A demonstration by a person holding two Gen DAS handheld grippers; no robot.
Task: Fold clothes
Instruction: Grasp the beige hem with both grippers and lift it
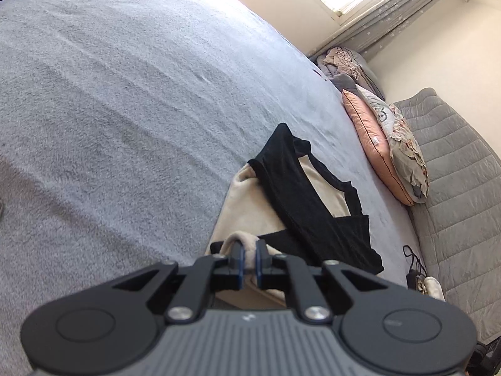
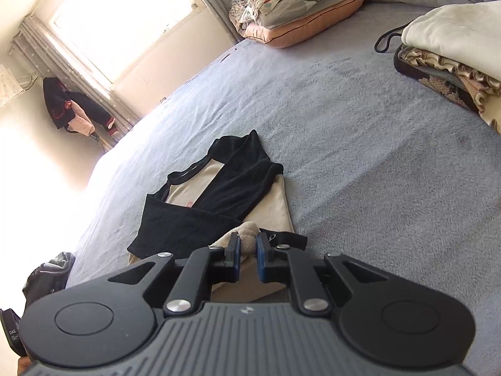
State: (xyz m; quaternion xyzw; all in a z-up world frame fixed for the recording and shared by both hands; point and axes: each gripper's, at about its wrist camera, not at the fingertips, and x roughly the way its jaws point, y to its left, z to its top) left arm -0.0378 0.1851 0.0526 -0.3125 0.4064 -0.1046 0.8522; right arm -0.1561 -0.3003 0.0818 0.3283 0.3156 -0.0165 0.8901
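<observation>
A cream shirt with black sleeves [image 1: 250, 206] lies on the grey-blue bed cover [image 1: 109, 109], its sleeves folded across the body. My left gripper [image 1: 249, 258] is shut on a bunched fold of the shirt's cream hem. In the right wrist view the same shirt [image 2: 272, 206] stretches away from me, black sleeves crossed over the cream body. My right gripper [image 2: 248, 250] is shut on another bunch of the cream hem, lifted off the bed cover [image 2: 375, 156].
Pink and patterned pillows [image 1: 385, 144] lean at the bed's far edge beside a grey quilted headboard [image 1: 463, 188]. A pile of folded clothes [image 2: 454, 53] sits at the right of the bed. Dark garments [image 2: 72, 106] hang by the bright window. A dark bag [image 2: 47, 275] lies at the left.
</observation>
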